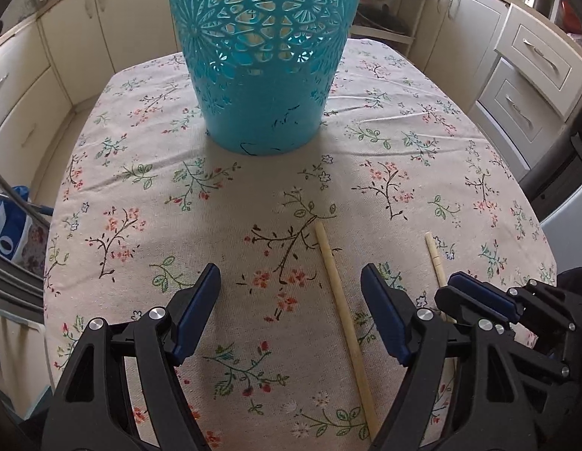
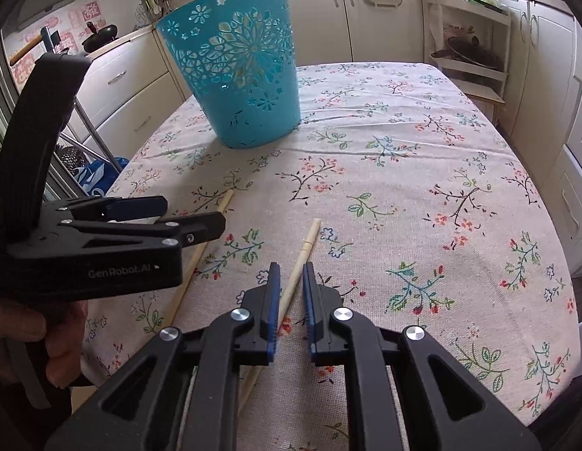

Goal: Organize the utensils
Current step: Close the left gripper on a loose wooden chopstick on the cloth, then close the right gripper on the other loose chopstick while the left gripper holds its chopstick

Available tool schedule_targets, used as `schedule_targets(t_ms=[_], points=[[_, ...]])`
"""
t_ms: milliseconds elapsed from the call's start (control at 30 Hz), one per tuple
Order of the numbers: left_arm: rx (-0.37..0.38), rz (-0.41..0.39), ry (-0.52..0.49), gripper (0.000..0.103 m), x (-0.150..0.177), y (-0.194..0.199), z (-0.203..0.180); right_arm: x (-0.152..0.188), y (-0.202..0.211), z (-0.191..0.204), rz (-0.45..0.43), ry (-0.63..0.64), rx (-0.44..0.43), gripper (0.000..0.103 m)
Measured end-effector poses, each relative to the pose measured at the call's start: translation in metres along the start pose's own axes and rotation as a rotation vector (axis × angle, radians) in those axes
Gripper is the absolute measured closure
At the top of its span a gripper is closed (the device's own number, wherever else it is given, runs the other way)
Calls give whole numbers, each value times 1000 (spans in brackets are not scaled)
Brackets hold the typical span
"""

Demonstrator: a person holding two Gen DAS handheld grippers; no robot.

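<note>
Right wrist view shows the right gripper (image 2: 291,274) pinching one chopstick (image 2: 305,250) low over the table (image 2: 460,143); a thin round stick could roll out. It points ahead-left toward the basket (image 2: 234,75). The left gripper (image 1: 291,282) hangs spread around the other chopstick (image 1: 341,300), which lies lengthwise between its fingers.

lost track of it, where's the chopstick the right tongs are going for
In the right wrist view the chopstick lies on the floral tablecloth between the nearly shut right tongs, with the second chopstick to its left under the left tongs.
</note>
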State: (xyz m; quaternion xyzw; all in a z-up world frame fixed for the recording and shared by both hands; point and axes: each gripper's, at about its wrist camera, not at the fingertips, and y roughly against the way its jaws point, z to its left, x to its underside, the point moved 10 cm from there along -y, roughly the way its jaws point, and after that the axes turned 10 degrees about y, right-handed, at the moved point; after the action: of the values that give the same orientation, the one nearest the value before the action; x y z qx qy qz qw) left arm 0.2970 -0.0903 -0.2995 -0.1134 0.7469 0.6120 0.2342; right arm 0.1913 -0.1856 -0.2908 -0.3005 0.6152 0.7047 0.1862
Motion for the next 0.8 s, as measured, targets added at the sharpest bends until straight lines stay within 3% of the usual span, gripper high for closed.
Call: schedule_targets(t_ms=[100,133,200,267,300,433,700,800], points=[[-25,-13,-35,31,1,0,-3,0,0,2,-3,12,2,85],[-35,-24,-48,37,1,0,-3,0,0,3,-5,15,4,84],[-36,-43,-71,56,0,2,-6,0,-1,4,-8,26,12,82],[-28,-44,-64,89,-1,5,-4,0,-1,5,-10,39,25,82],[-19,-40,-48,93,-1,6,-1,-1,-2,6,-11,48,32,82],[-12,-36,12,98,-4,7,11,-3,-4,9,-13,80,64,82],[6,-19,133,97,-2,10,31,-5,-6,16,17,141,97,82],[20,-15,116,87,1,11,27,-6,-8,10,27,108,113,74]])
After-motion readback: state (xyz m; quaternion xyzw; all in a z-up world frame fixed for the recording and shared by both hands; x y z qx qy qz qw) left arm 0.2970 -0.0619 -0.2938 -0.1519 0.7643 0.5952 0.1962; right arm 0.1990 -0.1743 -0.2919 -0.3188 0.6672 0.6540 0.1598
